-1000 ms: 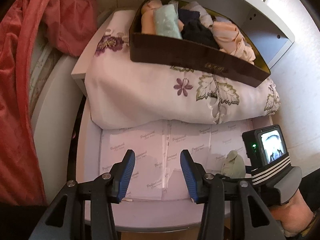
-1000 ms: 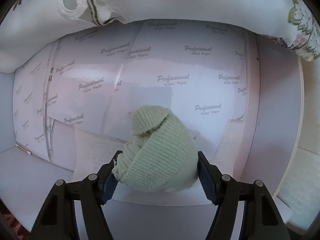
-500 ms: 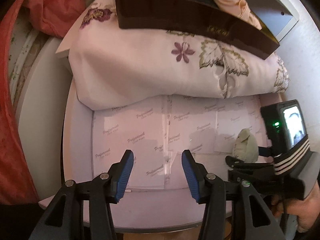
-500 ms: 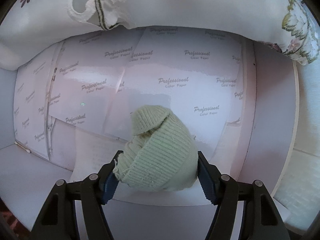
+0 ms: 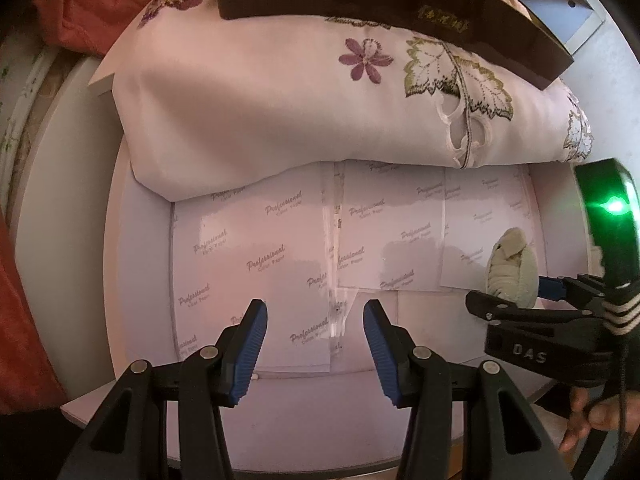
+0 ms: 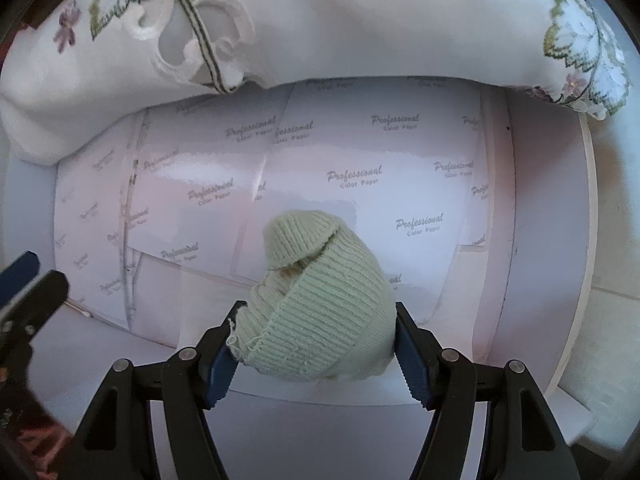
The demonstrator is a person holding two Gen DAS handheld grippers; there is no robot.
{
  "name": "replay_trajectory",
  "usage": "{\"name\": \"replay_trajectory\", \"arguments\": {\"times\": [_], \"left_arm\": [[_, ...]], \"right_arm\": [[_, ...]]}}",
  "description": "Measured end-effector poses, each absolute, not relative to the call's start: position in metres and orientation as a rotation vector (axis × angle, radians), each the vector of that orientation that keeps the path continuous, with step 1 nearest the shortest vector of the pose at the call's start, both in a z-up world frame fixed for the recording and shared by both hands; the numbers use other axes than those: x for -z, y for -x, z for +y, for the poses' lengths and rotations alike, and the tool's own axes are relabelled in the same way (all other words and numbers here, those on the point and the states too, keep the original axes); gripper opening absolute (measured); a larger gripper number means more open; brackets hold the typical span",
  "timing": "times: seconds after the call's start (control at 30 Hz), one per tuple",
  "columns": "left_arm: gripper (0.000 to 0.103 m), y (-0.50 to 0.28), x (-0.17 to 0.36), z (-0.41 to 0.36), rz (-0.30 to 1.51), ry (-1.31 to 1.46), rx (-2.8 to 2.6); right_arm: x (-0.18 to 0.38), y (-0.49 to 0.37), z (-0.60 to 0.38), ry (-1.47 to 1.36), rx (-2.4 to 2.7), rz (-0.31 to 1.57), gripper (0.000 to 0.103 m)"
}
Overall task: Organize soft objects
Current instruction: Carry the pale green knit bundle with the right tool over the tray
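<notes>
A rolled pale green knit sock (image 6: 320, 320) sits between the blue pads of my right gripper (image 6: 316, 344), which is shut on it, just above the paper-lined shelf (image 6: 400, 184). The sock also shows in the left wrist view (image 5: 512, 268), at the right, with the right gripper (image 5: 520, 300) around it. My left gripper (image 5: 316, 344) is open and empty over the shelf's front part. A dark brown box (image 5: 400, 4) of rolled soft items rests on the folded floral quilt (image 5: 300, 100) behind.
White sheets printed "Professional Color Paper" (image 5: 272, 256) line the shelf. A red garment (image 5: 24, 280) hangs at the left. A white cabinet wall (image 6: 540, 240) bounds the shelf at the right. The left gripper's tip (image 6: 24, 280) shows at the right wrist view's left edge.
My left gripper has moved forward and lower, so the quilt and box sit higher in view. My right gripper, still holding the sock, has come slightly closer to the shelf.
</notes>
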State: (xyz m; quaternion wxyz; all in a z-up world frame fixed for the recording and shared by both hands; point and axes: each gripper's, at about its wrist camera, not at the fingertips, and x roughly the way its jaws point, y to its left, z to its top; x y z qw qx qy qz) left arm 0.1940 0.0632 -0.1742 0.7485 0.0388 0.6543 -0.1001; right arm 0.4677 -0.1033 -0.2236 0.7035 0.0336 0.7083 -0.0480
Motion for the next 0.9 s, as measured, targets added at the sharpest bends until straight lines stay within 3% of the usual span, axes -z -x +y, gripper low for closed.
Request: {"name": "replay_trajectory", "arguments": {"times": [0.5, 0.9], "left_arm": [[0.051, -0.196, 0.176, 0.062, 1.429, -0.062, 0.223], [0.051, -0.196, 0.174, 0.067, 1.43, -0.026, 0.231]], "right_arm": [[0.164, -0.468, -0.107, -0.174, 0.052, 1.42, 0.069], [0.075, -0.467, -0.1, -0.176, -0.009, 1.19, 0.069]]}}
